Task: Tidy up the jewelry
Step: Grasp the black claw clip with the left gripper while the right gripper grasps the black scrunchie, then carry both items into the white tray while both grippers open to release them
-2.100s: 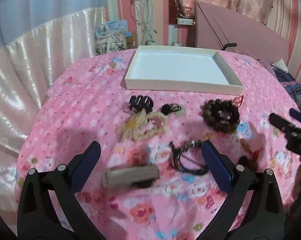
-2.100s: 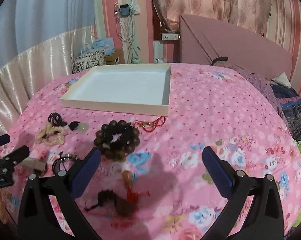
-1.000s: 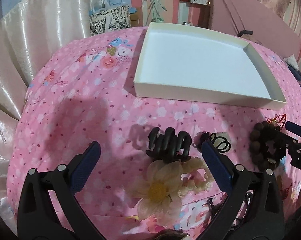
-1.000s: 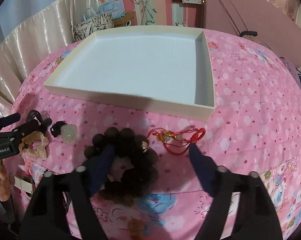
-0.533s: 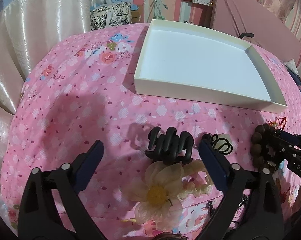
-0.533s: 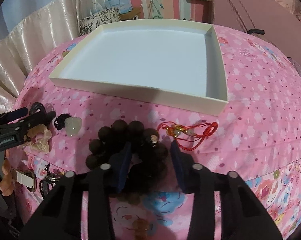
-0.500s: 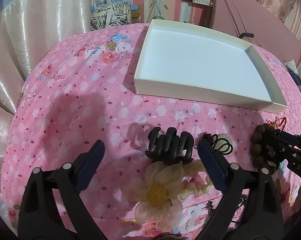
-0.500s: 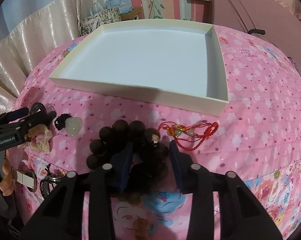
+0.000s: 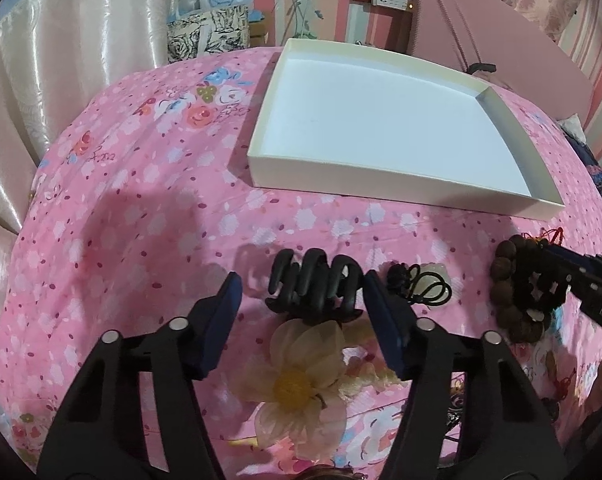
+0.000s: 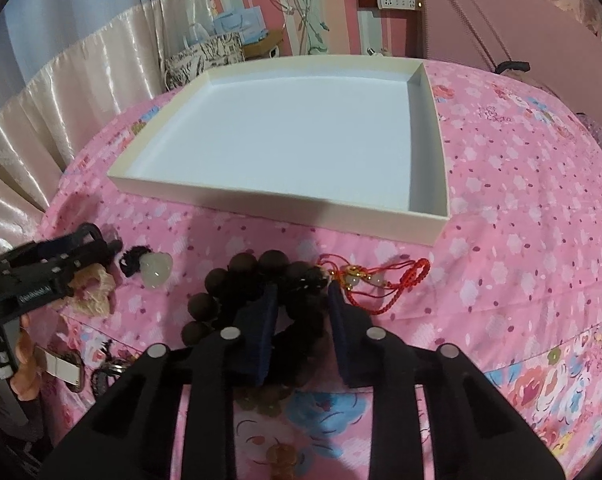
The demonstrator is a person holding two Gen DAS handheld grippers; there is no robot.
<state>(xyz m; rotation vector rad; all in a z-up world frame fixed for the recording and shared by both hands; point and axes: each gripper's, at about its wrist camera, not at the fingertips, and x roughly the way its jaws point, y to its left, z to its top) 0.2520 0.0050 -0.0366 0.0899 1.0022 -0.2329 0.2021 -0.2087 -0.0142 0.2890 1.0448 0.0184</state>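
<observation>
Left wrist view: partial lettering "DAS" shows on the right gripper (image 9: 557, 276) at the frame's edge. The white tray (image 9: 261, 160) holds nothing. Below its near wall, the left gripper (image 9: 301, 304) stands partly open around the black claw clip (image 9: 313, 288), its right pad touching; a cream flower piece (image 9: 297, 380) lies nearer.

Right wrist view: the right gripper (image 10: 299, 312) has closed on the dark bead bracelet (image 10: 229, 284), below the tray (image 10: 429, 224); a red cord charm (image 10: 381, 280) lies beside it.

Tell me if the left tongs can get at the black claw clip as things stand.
Probably yes. The left tongs stand open with the black claw clip between their fingertips, nothing lying over it. The cream flower hair tie sits just below, touching the clip, and might get nudged.
</observation>
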